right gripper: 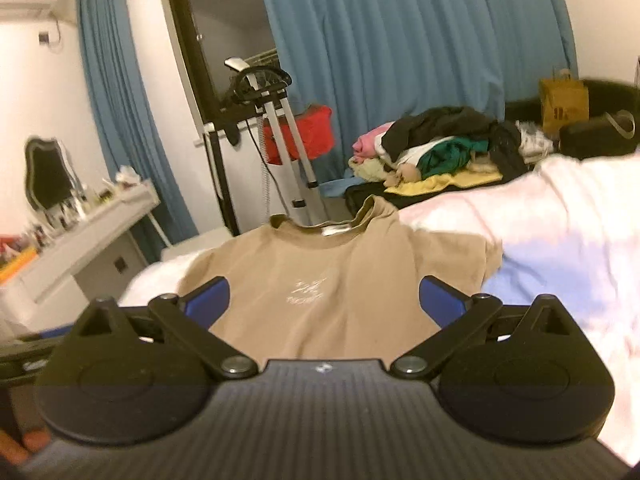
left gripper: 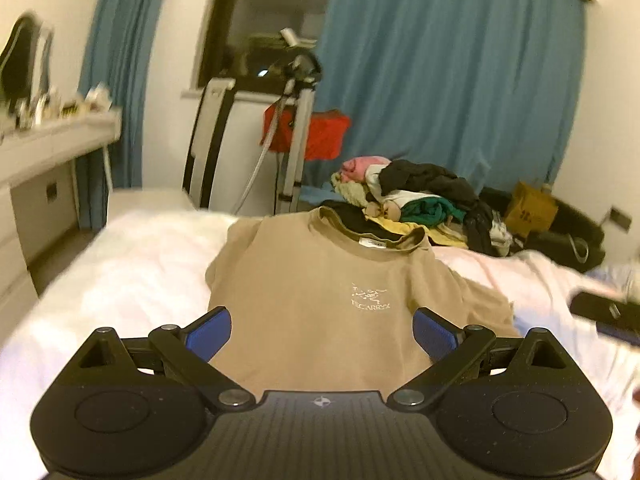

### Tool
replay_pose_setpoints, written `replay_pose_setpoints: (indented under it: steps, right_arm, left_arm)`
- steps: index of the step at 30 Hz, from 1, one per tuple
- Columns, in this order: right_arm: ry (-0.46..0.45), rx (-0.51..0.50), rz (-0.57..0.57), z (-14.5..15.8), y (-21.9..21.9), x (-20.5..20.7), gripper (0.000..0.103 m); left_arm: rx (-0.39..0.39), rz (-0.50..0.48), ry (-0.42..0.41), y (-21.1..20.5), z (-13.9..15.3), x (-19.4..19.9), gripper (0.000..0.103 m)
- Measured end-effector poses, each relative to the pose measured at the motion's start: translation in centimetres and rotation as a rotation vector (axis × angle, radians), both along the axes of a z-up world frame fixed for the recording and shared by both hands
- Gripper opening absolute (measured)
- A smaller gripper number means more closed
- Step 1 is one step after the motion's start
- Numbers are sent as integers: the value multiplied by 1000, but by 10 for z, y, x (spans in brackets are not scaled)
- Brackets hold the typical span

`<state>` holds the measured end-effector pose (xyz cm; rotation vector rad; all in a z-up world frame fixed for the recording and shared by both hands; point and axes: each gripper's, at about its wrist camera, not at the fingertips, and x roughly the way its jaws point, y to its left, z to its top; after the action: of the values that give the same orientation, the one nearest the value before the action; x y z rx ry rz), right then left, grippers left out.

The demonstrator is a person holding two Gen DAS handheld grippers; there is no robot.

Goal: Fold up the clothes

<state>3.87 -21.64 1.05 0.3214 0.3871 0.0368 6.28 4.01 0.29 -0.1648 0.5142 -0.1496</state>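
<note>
Flat tan cotton T-shirt [left gripper: 320, 292] on rumpled white bedsheet [left gripper: 132, 264], both tongs agape

Blue curtains [left gripper: 452, 80] flank a dark window [left gripper: 276, 20]; white dresser [left gripper: 44, 148] left.

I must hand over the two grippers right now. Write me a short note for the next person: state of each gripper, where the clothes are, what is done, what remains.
Left gripper: open, holds nothing, aimed at the beige T-shirt.
Right gripper: open, holds nothing, aimed at the same shirt.
The T-shirt lies front up on the white bed, collar away from you, sleeves out.
The pile of clothes sits past the collar at the far edge of the bed.
Done: shirt laid out.
Left: no fold made yet; fold the shirt, then take on the pile.
</note>
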Motion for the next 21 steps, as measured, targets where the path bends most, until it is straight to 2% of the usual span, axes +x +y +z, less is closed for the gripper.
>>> replay_pose_setpoints:
  steps: [4,7,9,11,13,17,19,21]
  right_arm:
    - [-3,49,-12,-9,-7,-7,103]
    - [19,82,-15,-28,-9,-2,103]
    - [49,97,-10,-43,-9,7,103]
    - [85,111,-8,-57,-9,17,103]
    - [114,135,3,-67,-9,30,103]
    - [134,177,15,-80,-5,53,103]
    - [145,185,19,-87,-6,65,103]
    - [162,187,21,-96,-8,76,103]
  left_arm:
    - [-101,66,117,26,-21,39,98]
    - [-224,146,192,57,-44,76,96]
    - [-298,195,228,78,-60,103,95]
    - [-320,226,241,94,-72,130,92]
    - [-324,243,238,105,-81,156,91]
    - [-274,235,202,105,-94,208,87]
    - [-238,231,193,102,-100,232,68]
    - [-196,238,189,97,-108,248,53]
